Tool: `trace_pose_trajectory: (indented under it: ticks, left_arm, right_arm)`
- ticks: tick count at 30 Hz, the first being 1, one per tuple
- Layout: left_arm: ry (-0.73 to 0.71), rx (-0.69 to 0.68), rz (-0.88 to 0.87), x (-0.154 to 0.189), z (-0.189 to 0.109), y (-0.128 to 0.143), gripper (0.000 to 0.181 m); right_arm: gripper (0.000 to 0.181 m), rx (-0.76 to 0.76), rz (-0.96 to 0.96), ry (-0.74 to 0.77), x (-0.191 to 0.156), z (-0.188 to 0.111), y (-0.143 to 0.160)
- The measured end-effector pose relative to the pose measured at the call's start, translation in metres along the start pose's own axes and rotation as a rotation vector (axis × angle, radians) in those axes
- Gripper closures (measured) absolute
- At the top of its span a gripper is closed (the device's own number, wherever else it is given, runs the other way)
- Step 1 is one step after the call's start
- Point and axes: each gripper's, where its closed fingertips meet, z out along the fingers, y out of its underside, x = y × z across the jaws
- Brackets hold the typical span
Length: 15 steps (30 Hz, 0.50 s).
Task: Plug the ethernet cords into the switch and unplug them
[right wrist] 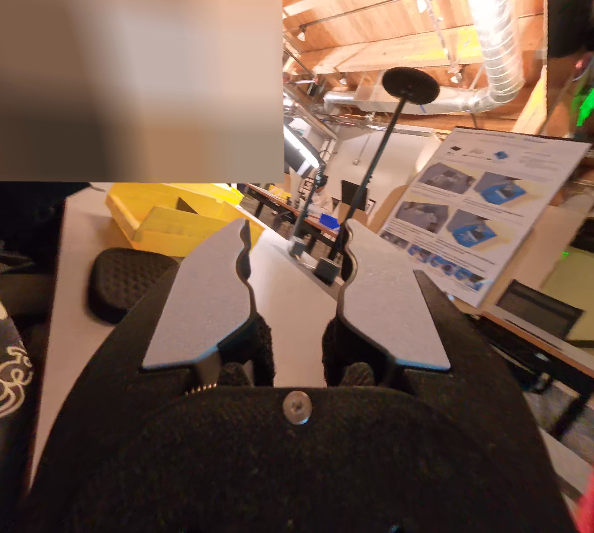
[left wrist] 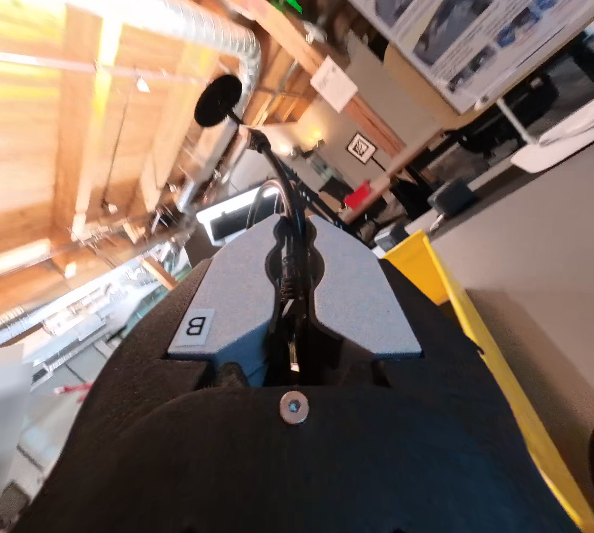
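Observation:
My left gripper [left wrist: 293, 222] is shut on a bundle of black ethernet cords [left wrist: 287, 186]. It is tilted up towards the ceiling. One cord end with its plug [left wrist: 255, 140] sticks out past the fingertips. Another plug [left wrist: 293, 357] lies between the fingers near their base. My right gripper [right wrist: 297, 225] is open and empty, held over the grey table [right wrist: 289, 308]. The switch is not in either view.
Yellow bins [right wrist: 180, 222] stand on the table at the left, with a black padded block [right wrist: 128, 280] in front. A yellow bin edge [left wrist: 450, 308] is right of my left gripper. A poster board [right wrist: 482, 212] stands at the right. A black stand with a round top [right wrist: 409, 87] rises behind. The left gripper's tips are roughly 40 centimeters from the right gripper's.

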Motion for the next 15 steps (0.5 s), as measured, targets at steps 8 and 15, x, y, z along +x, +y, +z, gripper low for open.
trace_pose_trajectory:
  ticks: [8,15]
  left_arm:
    - [0.119,0.295,0.139,0.081,-0.018,-0.088,0.17]
    - [0.233,0.442,0.405,0.174,-0.039,-0.116,0.17]
  right_arm:
    - [0.135,0.025,0.07,-0.144,-0.023,0.042,-0.003]
    - [0.146,-0.064,0.122,-0.204,-0.043,0.05,0.022]
